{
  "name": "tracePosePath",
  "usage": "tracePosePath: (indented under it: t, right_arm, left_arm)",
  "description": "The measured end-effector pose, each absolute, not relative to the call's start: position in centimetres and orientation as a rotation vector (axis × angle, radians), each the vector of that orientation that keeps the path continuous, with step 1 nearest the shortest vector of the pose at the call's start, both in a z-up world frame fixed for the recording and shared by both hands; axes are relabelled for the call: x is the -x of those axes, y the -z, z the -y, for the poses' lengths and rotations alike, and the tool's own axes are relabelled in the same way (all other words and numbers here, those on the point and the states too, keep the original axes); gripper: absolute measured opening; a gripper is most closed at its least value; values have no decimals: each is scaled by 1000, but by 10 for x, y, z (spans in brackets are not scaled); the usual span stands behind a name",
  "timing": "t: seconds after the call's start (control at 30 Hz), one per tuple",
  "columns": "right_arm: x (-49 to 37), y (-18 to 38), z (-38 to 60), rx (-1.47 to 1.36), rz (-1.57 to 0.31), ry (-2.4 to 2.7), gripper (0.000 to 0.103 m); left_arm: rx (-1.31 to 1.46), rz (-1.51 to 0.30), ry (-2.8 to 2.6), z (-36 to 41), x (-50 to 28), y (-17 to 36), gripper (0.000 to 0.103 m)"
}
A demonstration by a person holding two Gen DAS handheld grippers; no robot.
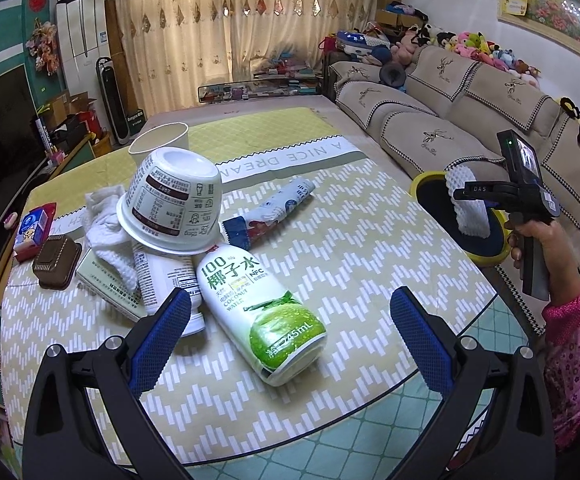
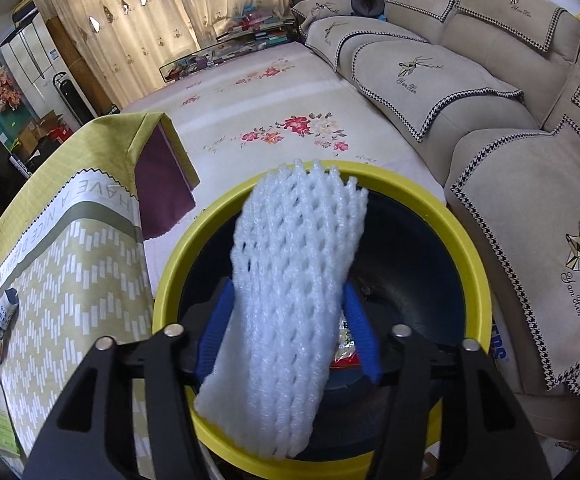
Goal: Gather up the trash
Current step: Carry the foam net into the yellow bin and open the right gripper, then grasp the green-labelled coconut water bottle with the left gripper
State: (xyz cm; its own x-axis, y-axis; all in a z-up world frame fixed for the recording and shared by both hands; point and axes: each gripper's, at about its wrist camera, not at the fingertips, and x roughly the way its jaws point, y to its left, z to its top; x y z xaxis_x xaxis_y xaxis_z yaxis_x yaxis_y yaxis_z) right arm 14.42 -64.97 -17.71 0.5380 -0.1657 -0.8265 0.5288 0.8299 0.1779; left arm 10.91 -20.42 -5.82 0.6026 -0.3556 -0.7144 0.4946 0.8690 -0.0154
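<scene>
My right gripper is shut on a white foam fruit net and holds it over the yellow-rimmed trash bin; a red wrapper lies inside. From the left wrist view the net hangs above the bin beside the table. My left gripper is open above a lying coconut water bottle. Behind it an upturned white cup rests on a second bottle, with a crumpled tissue and a blue-white wrapper.
A brown tray, a green box, a tissue pack and a paper cup sit on the yellow tablecloth. A beige sofa runs along the right, close to the bin.
</scene>
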Motion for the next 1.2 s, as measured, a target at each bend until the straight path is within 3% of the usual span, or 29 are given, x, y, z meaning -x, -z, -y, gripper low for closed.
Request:
tracePosePath:
  t: [0.27,0.63,1.03,1.2]
  right_arm:
    - [-140,172,649,-437,-903,437,71]
    - [-135,161,645,-444,-868,418,72]
    - [-141,171,641,-448,-886,397,72]
    - [-141,175,639,-454,-891,393,73]
  left_arm:
    - [-192,-780,498,205,-108,58,98]
    - [-174,-779,476,200,-106,58,98]
    - [-111,-894,427,205,-120,93,98]
    - [-96,-911,397,205,-128,103,94]
